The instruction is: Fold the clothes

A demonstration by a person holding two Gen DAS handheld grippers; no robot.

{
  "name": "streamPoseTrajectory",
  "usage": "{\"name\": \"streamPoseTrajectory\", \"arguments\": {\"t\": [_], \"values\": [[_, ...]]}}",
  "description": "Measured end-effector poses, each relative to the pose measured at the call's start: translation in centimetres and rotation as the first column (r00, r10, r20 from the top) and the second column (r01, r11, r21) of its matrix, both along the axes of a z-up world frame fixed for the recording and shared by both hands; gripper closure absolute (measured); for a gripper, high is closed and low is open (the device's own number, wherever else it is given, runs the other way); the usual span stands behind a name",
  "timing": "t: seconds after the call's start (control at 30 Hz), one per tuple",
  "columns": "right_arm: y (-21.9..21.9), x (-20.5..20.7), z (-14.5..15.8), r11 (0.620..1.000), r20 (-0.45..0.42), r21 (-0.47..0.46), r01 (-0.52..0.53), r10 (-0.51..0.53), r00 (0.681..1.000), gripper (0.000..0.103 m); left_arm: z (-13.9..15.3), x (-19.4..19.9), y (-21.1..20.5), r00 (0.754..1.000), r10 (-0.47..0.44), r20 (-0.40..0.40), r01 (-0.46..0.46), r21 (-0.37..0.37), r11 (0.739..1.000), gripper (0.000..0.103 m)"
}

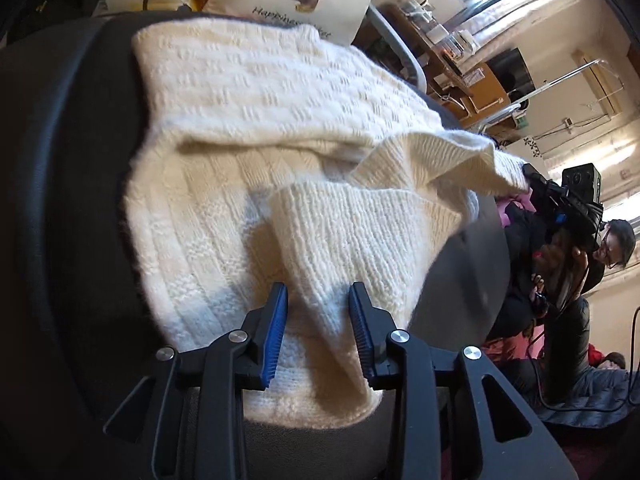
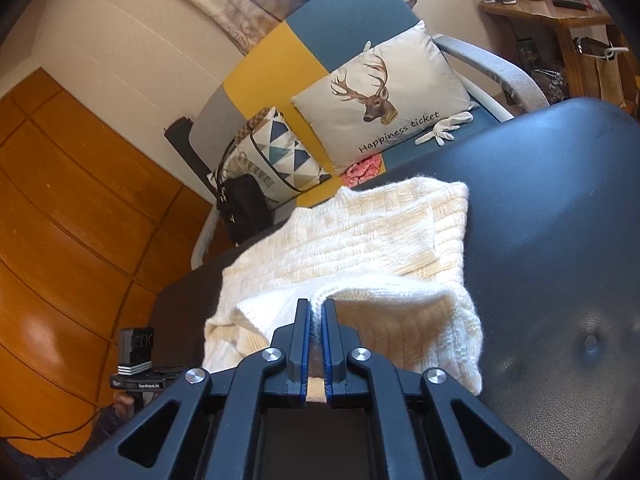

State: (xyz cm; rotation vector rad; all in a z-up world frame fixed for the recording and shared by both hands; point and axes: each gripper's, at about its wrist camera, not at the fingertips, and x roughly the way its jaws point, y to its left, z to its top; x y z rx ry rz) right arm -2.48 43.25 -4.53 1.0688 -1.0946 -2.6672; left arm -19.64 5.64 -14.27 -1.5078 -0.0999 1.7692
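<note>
A cream knit sweater [image 1: 256, 128] lies on a black padded surface [image 1: 68, 168], partly folded, with its ribbed hem doubled back over the body. The surface is dark and leather-like, with a button tuft near its right side in the right wrist view.

Left gripper [image 1: 318, 328]: the jaws stand partly apart. A ribbed fold of the sweater lies between the blue pads [image 1: 276, 332], but the pads do not press on it. The gripper points steeply down at the near edge of the garment.

Right gripper [image 2: 316, 344]: the jaws are closed narrow on a ribbed edge of the sweater [image 2: 360, 236]. The knit passes between the two blue pads [image 2: 329, 344] and shows again behind them. The pinched edge is raised into a ridge above the rest of the garment.

Beyond the surface stands a patchwork armchair [image 2: 332, 20] in blue, yellow and grey. It holds a deer cushion [image 2: 384, 96], a triangle-print cushion [image 2: 280, 148], a white glove [image 2: 444, 128] and a black bag [image 2: 244, 208]. A wooden shelf [image 2: 548, 16] at the upper right carries small jars and boxes; their contents cannot be made out.

In the left wrist view, a person [image 1: 612, 248] holds the right gripper at the far end of the sweater.
</note>
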Motion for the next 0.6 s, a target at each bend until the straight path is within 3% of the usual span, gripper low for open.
{"name": "streamPoseTrajectory", "arguments": {"t": [0.03, 0.1, 0.27, 0.4, 0.5, 0.6], "values": [[-0.1, -0.1, -0.1, 1.0, 0.005, 0.005, -0.003, 0.003, 1.0, 0.099, 0.2, 0.4, 0.2, 0.999, 0.004, -0.041, -0.005, -0.011, 1.0, 0.07], [-0.4, -0.4, -0.1, 1.0, 0.014, 0.018, -0.013, 0.012, 1.0, 0.099, 1.0, 1.5, 0.5, 0.99, 0.01, -0.138, -0.015, -0.033, 0.999, 0.091], [-1.3, -0.8, 0.0, 0.997, 0.035, 0.074, -0.026, 0.023, 0.999, 0.099, 2.9, 4.8, 0.6, 0.951, 0.039, -0.307, -0.055, -0.044, 0.997, 0.098], [-1.6, -1.1, 0.3, 0.994, 0.037, 0.11, -0.018, 0.014, 0.999, 0.099, 5.3, 5.7, -0.6, 0.911, 0.165, -0.379, -0.172, 0.015, 0.985, 0.1], [-0.9, -1.7, 1.7, 0.993, -0.007, 0.116, 0.015, -0.014, 1.0, 0.099, 9.3, 4.6, -2.2, 0.862, 0.275, -0.425, -0.249, 0.118, 0.961, 0.1], [0.6, -3.1, 3.7, 0.993, -0.068, 0.103, 0.052, -0.045, 0.997, 0.099, 13.6, 2.3, -3.2, 0.793, 0.347, -0.501, -0.293, 0.185, 0.938, 0.1]]}}
